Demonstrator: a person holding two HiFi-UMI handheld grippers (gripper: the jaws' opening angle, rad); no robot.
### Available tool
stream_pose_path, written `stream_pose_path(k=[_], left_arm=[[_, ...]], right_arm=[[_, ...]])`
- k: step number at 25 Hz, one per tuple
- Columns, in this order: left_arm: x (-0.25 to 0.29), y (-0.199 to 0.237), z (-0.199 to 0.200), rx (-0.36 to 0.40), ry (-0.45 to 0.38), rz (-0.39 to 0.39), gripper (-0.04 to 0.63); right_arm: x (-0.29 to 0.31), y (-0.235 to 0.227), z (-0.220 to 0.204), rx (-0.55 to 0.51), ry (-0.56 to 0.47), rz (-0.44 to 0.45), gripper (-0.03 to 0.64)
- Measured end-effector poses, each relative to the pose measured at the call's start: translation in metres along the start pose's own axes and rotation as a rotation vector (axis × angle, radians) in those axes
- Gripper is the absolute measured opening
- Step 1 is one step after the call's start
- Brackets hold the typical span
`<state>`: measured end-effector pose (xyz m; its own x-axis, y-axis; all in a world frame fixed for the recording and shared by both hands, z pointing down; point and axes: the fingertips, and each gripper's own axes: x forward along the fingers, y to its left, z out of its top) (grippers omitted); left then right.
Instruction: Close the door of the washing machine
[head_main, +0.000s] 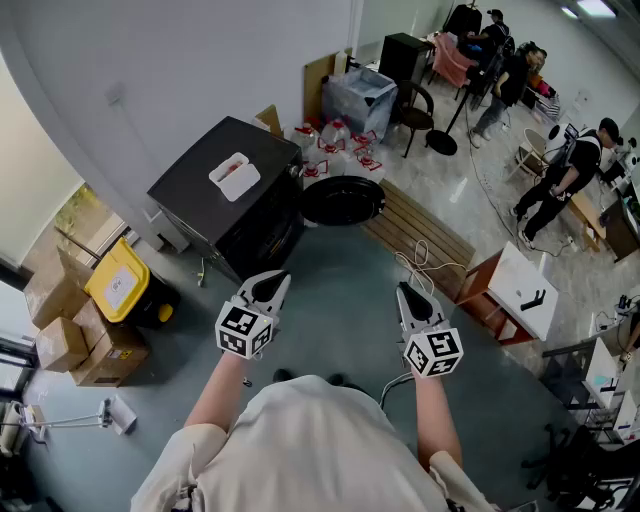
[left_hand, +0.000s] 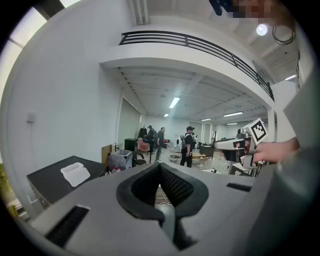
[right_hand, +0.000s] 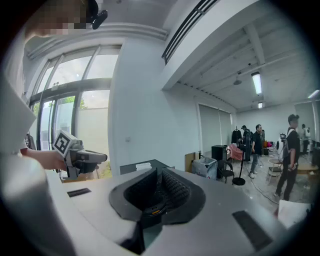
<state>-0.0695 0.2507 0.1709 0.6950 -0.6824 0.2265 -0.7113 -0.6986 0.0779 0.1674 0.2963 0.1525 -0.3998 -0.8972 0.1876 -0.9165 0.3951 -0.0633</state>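
Observation:
The black washing machine (head_main: 225, 190) stands against the white wall ahead of me, to the left. Its round dark door (head_main: 342, 200) hangs open toward the right. A white container (head_main: 234, 176) lies on its top. My left gripper (head_main: 272, 284) and right gripper (head_main: 405, 292) are held side by side at chest height, well short of the machine, both shut with nothing between the jaws. In the left gripper view the pads meet at the left gripper (left_hand: 160, 167), with the machine's top (left_hand: 50, 177) low at left. The right gripper (right_hand: 159, 172) points past the machine (right_hand: 145, 167).
A yellow-lidded bin (head_main: 118, 280) and cardboard boxes (head_main: 60, 340) sit left of the machine. A slatted wooden platform (head_main: 420, 235) with a white cable lies right of the door, next to a white-topped stand (head_main: 525, 290). A clear storage bin (head_main: 358, 100), a chair (head_main: 412, 110) and people (head_main: 570, 175) are farther back.

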Motion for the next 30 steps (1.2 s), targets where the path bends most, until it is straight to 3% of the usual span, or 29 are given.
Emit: stream_pose_path(k=[14, 30], left_arm=[[0.009, -0.005, -0.001, -0.004, 0.003, 0.003, 0.009], [0.028, -0.043, -0.011, -0.012, 0.025, 0.014, 0.009]], right_arm=[[0.001, -0.010, 0.003, 0.001, -0.009, 0.005, 0.048], [-0.023, -0.039, -0.013, -0.010, 0.008, 0.020, 0.051]])
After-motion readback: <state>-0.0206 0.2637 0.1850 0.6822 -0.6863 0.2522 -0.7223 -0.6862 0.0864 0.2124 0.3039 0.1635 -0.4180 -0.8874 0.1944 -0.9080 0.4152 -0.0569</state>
